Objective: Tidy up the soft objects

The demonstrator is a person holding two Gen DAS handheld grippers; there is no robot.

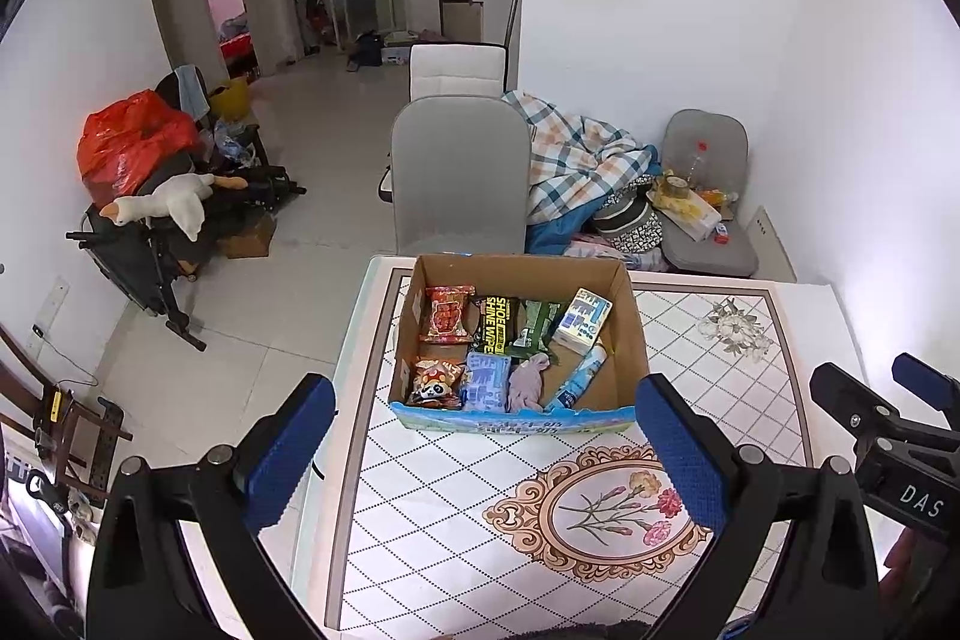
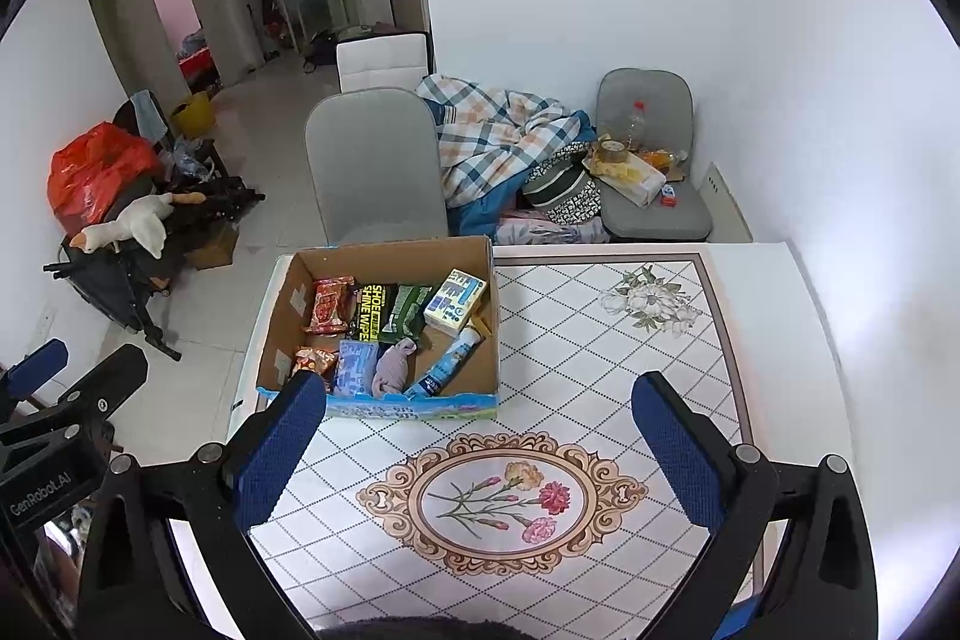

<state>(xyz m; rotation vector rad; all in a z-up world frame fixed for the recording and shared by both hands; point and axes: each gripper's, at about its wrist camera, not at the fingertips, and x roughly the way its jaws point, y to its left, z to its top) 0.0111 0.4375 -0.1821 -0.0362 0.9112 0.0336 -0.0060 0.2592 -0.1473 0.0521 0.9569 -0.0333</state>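
Two tools hover above the counter (image 1: 750, 340), the left tool (image 1: 486, 460) and right tool (image 2: 480, 451) both spread wide with nothing between their ribbed blue pads. Just beyond them a cardboard box (image 1: 630, 328) sits on the glossy diamond-patterned top. Inside the box lie crinkly snack packs (image 1: 445, 313), a black wipes pack (image 1: 497, 323), a small carton (image 1: 581, 321), a tube (image 1: 579, 377) and a limp lilac cloth (image 1: 527, 381) near its front wall.

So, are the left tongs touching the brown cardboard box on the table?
Apart. In the left wrist view the left tongs are open and empty, and patterned tabletop shows between their blue pads and the brown cardboard box.
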